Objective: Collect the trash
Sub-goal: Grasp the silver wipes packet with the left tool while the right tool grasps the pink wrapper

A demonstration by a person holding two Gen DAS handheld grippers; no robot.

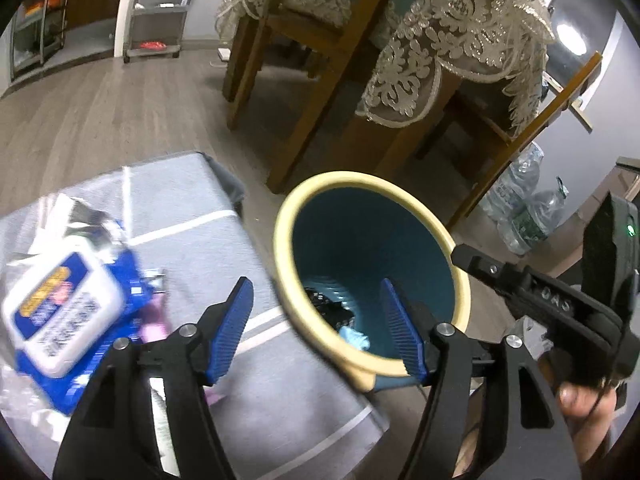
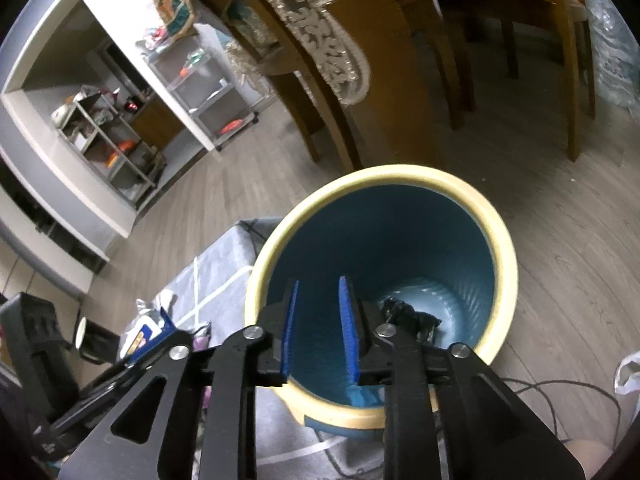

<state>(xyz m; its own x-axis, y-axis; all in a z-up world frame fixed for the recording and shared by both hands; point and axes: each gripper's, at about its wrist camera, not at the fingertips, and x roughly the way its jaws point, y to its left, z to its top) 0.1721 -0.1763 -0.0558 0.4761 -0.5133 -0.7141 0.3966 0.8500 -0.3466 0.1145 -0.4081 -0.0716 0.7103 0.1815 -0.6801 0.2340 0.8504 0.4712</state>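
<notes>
Trash bin [image 2: 472, 188] beside the grey table [image 1: 256, 240], dark scraps and a blue piece inside.
Your left gripper [image 1: 320, 320] gapes wide, empty; right gripper [image 2: 318, 332] part-open, empty; wipes pack [image 1: 64, 312] label blurred.

Both views carry heavy fisheye distortion: straight lines bow and black vignette fills the corners. Illumination is moderate indoor light. In the left wrist view a bright ceiling lamp reflection [image 1: 570, 38] glares far above and right of the trash bin [image 1: 288, 216]. Left of the bin, the wipes pack [image 1: 64, 308] is smeared by motion blur. The bin interior darkens toward its bottom. Chair legs [image 2: 316, 120] beyond the bin look soft and shadowed.
</notes>
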